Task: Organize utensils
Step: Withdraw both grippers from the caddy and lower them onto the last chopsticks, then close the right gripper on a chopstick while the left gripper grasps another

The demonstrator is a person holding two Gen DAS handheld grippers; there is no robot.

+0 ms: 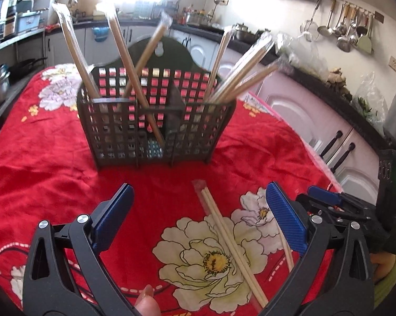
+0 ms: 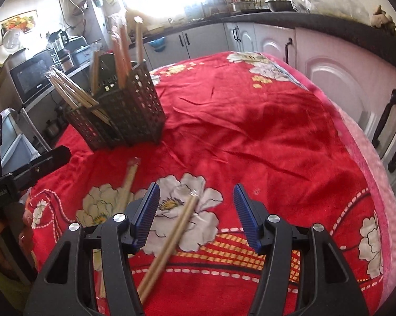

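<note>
A dark lattice utensil basket [image 1: 155,129] stands on the red flowered cloth [image 1: 40,158], holding several wrapped chopstick pairs [image 1: 134,76]. It also shows in the right wrist view [image 2: 124,110]. My left gripper [image 1: 198,216] is open above a wrapped chopstick pair [image 1: 229,239] that lies on the cloth between its fingers. My right gripper [image 2: 196,216] is open over another wrapped pair [image 2: 171,239] that lies on the cloth. The pair under the left gripper also shows in the right wrist view [image 2: 128,184]. The right gripper's fingers [image 1: 324,197] show at the right in the left wrist view.
Kitchen counters and white cabinets [image 2: 329,76] ring the table. Ladles hang on the wall [image 1: 347,29]. The table edge [image 2: 376,173] runs close on the right. A microwave [image 2: 32,79] stands behind the basket.
</note>
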